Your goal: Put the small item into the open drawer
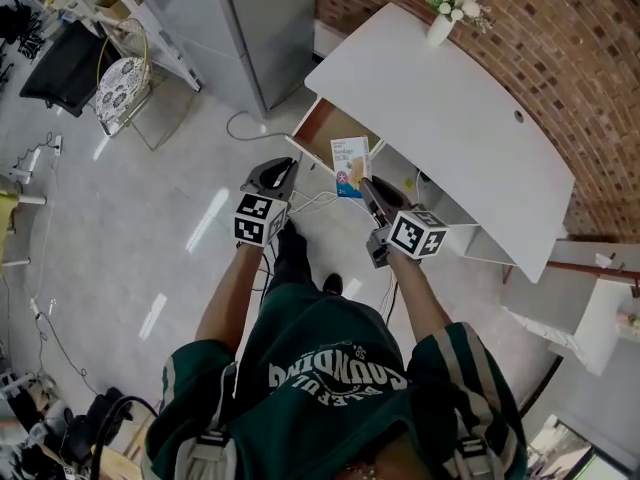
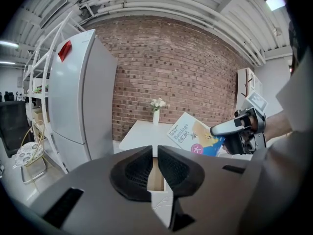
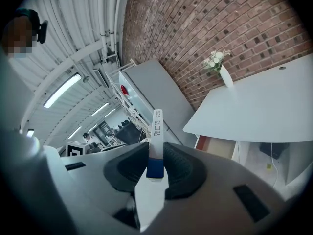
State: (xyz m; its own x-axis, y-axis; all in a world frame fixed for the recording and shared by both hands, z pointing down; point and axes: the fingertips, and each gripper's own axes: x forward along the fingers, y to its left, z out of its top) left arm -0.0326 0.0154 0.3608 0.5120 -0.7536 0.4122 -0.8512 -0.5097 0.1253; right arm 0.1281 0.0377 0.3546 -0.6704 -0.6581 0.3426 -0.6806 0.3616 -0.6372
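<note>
The small item is a flat bandage box (image 1: 350, 165), white and blue. My right gripper (image 1: 365, 186) is shut on its lower end and holds it upright in the air before the white desk (image 1: 450, 108). In the right gripper view the box (image 3: 156, 141) stands edge-on between the pads. The wooden drawer (image 1: 325, 128) is pulled open at the desk's left end, just beyond the box. My left gripper (image 1: 283, 168) hovers to the box's left. Its jaws (image 2: 155, 168) stand together with only a thin slit, nothing in it. The left gripper view shows the box (image 2: 193, 133) at the right.
A vase of flowers (image 1: 442, 23) stands at the desk's far corner. A grey fridge (image 1: 240, 18) is left of the desk, and a chair (image 1: 120, 78) stands further left. Cables (image 1: 250, 128) lie on the floor by the drawer. White shelves (image 1: 440, 203) sit under the desk.
</note>
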